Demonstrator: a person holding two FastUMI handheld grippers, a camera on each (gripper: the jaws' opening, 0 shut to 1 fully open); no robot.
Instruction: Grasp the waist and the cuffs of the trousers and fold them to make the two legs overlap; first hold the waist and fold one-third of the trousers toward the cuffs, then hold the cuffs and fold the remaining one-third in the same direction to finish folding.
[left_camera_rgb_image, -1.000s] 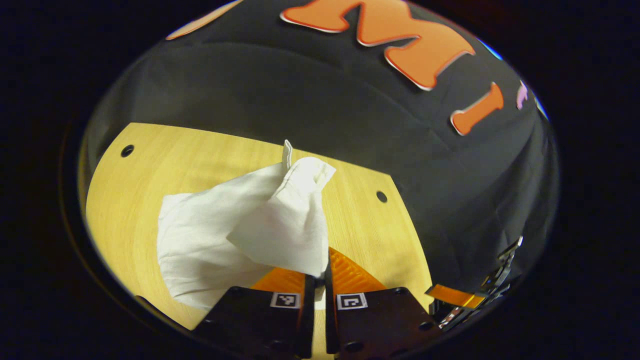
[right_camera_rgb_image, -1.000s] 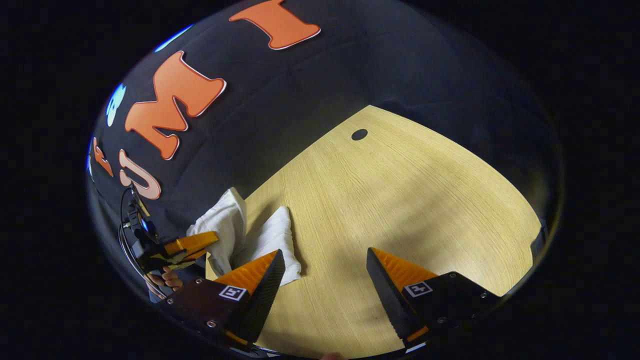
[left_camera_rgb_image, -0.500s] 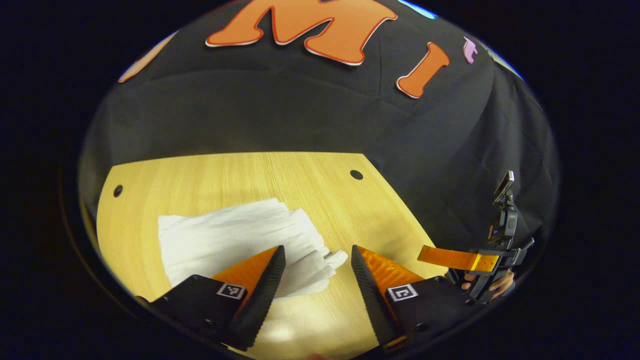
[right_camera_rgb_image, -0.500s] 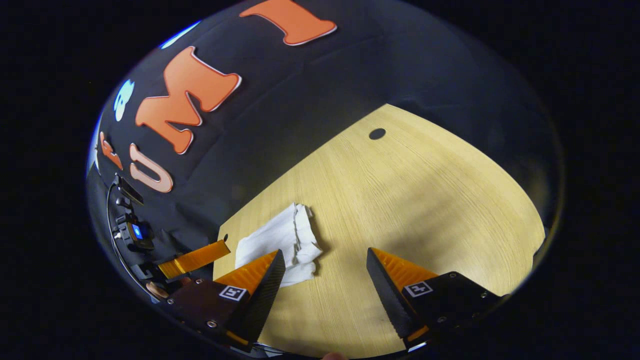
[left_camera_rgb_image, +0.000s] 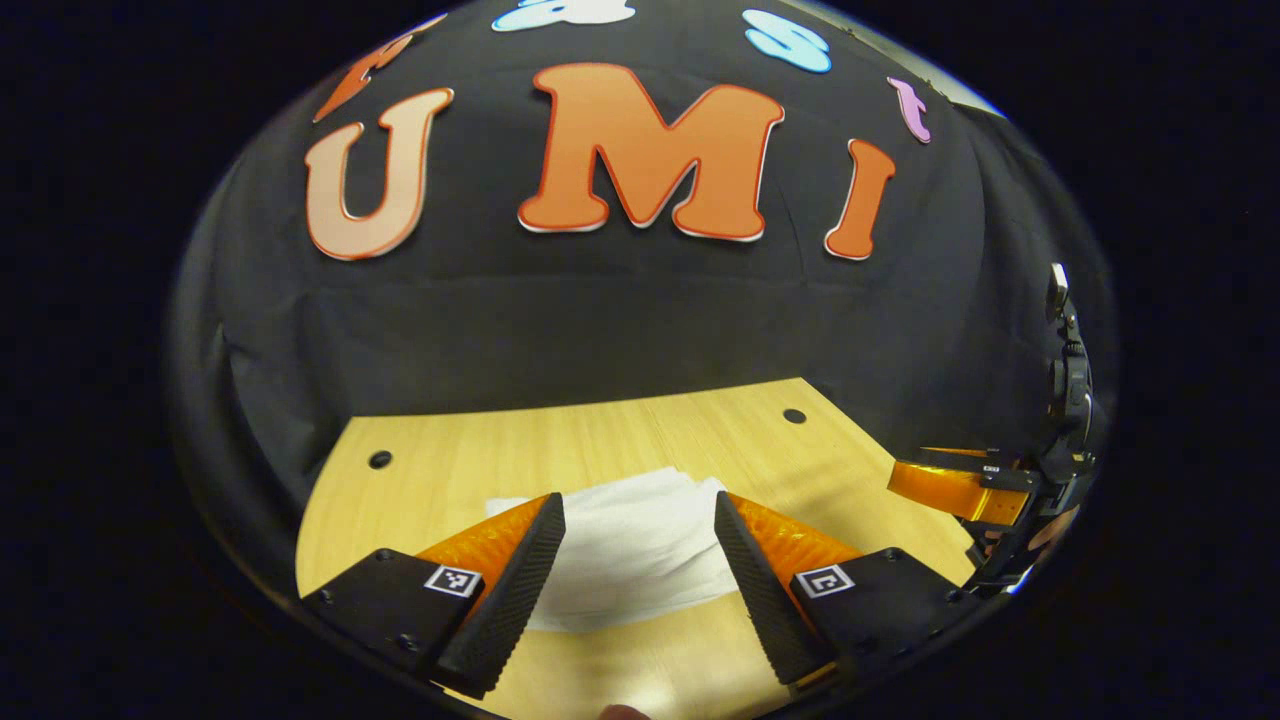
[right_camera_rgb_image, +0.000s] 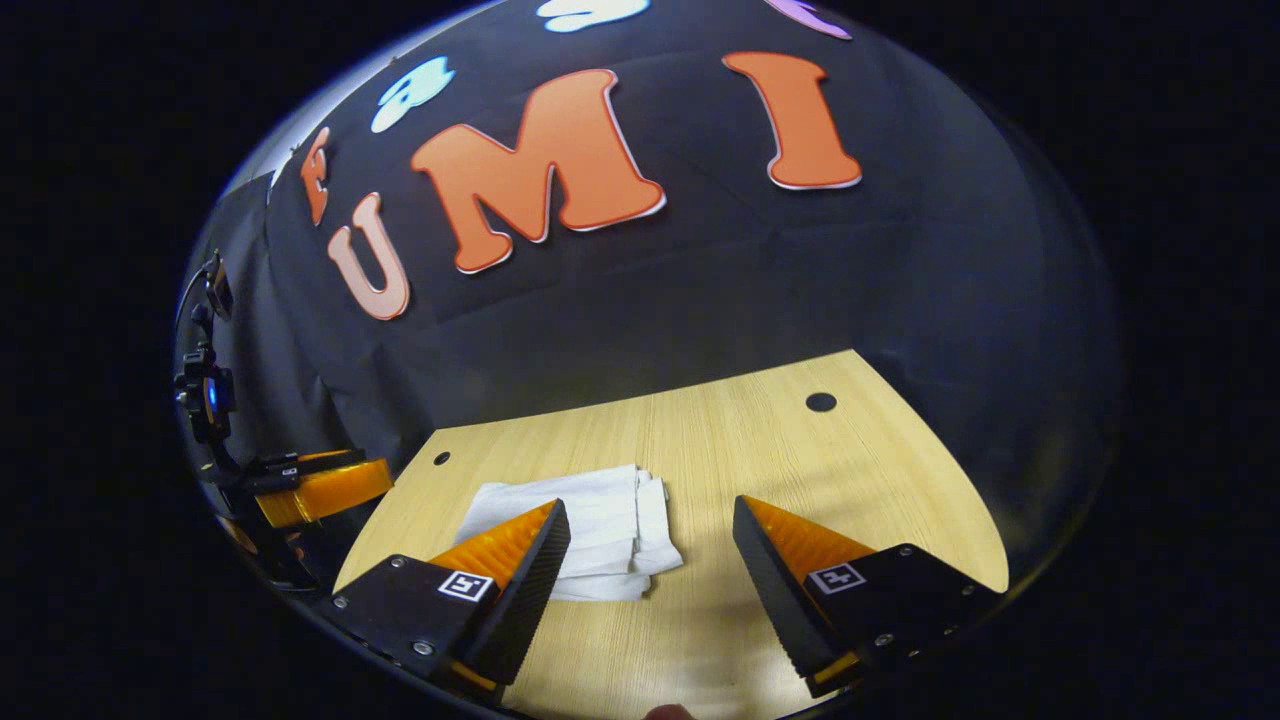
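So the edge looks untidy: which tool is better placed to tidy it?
Probably left: the trousers lie centred between its open tool; the right tool sits off to their side.

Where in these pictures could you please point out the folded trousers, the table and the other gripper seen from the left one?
trousers (left_camera_rgb_image: 640, 545): left gripper view, middle of the folded white cloth.
table (right_camera_rgb_image: 800, 470): right gripper view, bare wood right of the trousers.
right gripper (left_camera_rgb_image: 950, 488): left gripper view, on its finger at the right edge.

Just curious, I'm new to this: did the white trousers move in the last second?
Yes. The trousers were lifted, pinched by the left gripper; now they lie folded flat on the table, released, between its open fingers.
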